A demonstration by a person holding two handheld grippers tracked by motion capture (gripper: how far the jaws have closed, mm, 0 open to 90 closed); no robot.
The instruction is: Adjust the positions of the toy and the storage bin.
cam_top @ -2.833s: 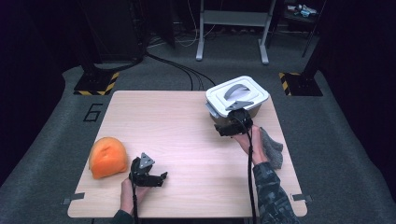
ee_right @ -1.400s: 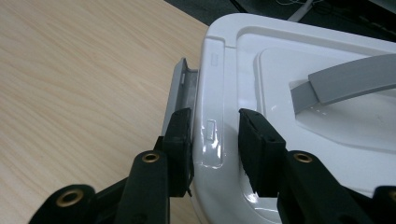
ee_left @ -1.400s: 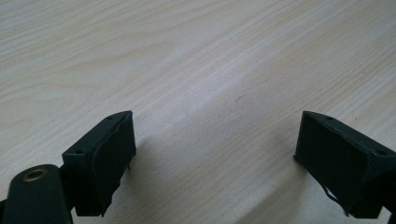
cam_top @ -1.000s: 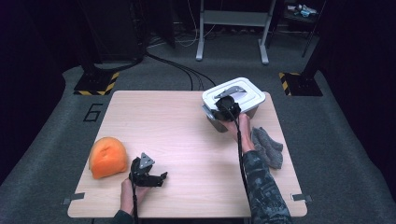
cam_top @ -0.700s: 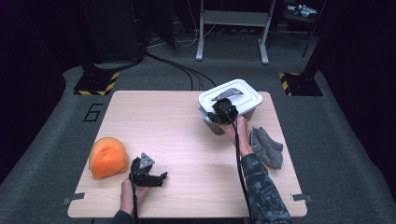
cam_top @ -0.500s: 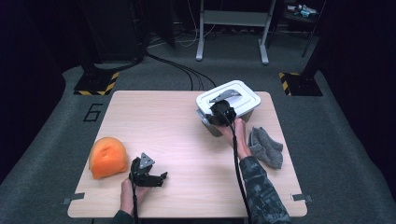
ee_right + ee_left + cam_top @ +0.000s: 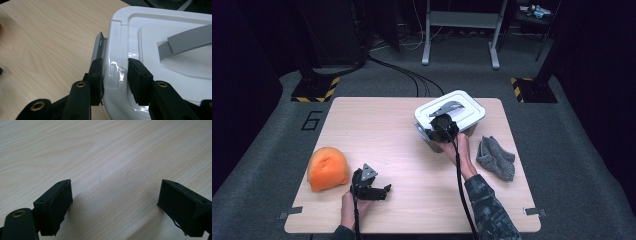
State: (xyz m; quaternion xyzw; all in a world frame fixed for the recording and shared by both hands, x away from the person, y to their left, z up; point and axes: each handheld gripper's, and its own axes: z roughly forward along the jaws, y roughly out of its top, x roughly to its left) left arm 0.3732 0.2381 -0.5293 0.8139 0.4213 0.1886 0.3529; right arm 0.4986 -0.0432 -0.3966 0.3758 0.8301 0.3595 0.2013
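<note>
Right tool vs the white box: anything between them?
Nothing visible. The right tool is already at the white box: its jaws straddle the lid's edge beside the grey latch, one outside, one on the lid top. Table around the box is bare; the grey cloth lies apart, off to the side.

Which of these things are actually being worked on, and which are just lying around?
In use:
- white lidded box, its rim clamped by the right gripper
- grey latch on the box's edge

Lying about:
- orange lump
- grey cloth
- left gripper, open over bare table
</note>
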